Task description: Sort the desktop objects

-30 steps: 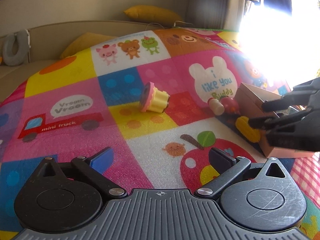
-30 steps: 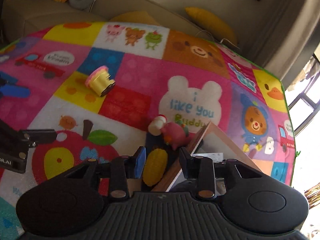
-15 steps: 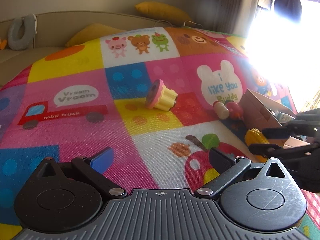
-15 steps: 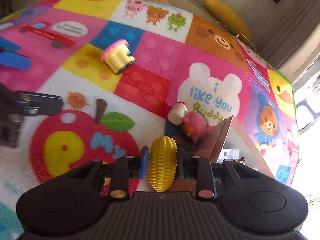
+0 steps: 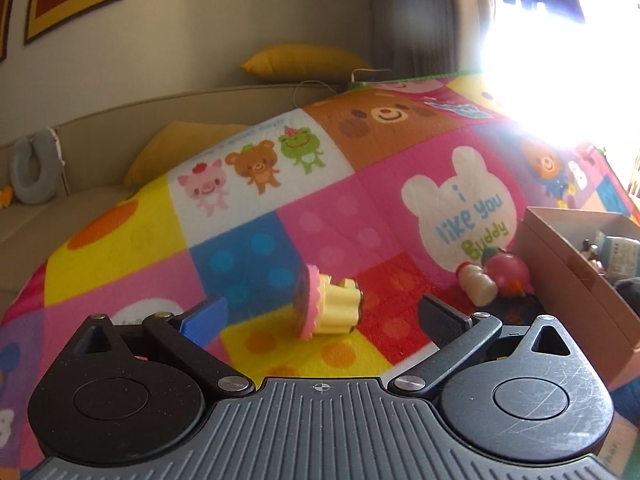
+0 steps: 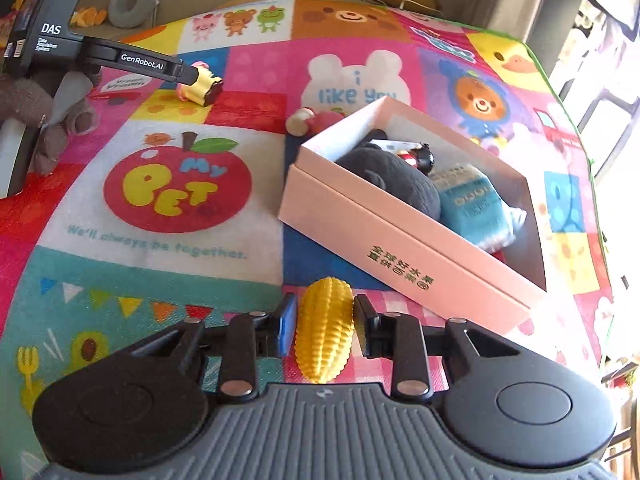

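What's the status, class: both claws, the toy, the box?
Right claw shut on toy corn, short of pink box. Left claw open around toy cupcake. Nothing blocks the box.

Window glare washes out the mat's far corner. The pink box hides most of the pink toy behind it (only its top shows). The dark plush covers items beneath, their shapes unreadable.
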Demonstrator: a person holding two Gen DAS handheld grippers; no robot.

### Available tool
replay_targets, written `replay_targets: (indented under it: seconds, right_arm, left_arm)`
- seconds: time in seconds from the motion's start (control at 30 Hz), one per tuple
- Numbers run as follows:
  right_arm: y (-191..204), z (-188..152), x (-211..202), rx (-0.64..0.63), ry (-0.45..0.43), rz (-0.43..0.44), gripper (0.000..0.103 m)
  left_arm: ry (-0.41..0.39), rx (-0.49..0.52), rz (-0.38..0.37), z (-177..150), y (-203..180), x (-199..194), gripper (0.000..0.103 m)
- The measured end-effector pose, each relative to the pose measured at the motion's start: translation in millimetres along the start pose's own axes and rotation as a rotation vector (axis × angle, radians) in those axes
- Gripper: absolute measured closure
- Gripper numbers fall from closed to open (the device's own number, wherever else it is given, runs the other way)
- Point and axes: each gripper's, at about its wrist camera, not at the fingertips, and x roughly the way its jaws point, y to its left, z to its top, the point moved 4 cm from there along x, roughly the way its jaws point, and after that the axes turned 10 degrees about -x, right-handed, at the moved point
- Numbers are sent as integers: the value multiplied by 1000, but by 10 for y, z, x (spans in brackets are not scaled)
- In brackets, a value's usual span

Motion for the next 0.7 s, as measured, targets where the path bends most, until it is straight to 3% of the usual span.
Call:
replay_targets:
  seconds: [0.2, 0.23, 0.27, 0.3, 0.37, 0.4, 0.53, 0.7]
  right_arm:
    - [-225, -217, -48, 157, -85, 44, 58]
    - [-263, -248, -69, 178, -98, 45, 57]
    - [-303, -281, -94, 200, -112, 45, 55]
    - [-343, -313, -113, 221, -123, 45, 53]
    - [-418, -382, -138, 269, -142, 45, 46]
    - [-441, -412, -141, 285, -145, 43, 45]
    - [-490, -550, -126, 340, -138, 40, 42]
    - [-485, -645, -198, 377, -148, 34, 39]
  left_arm:
    - [21, 117, 113, -48, -159, 380, 3]
    - [27, 124, 125, -59, -169, 417, 9]
    - [42, 131, 131, -69, -171, 454, 33]
    - [64, 134, 125, -71, -179, 494, 45]
    - [75, 143, 129, -71, -194, 531, 48]
    - [69, 157, 134, -68, -210, 530, 56]
    - [64, 224, 116, -65, -293, 393, 56]
    - [14, 403, 19, -197, -572, -231, 56]
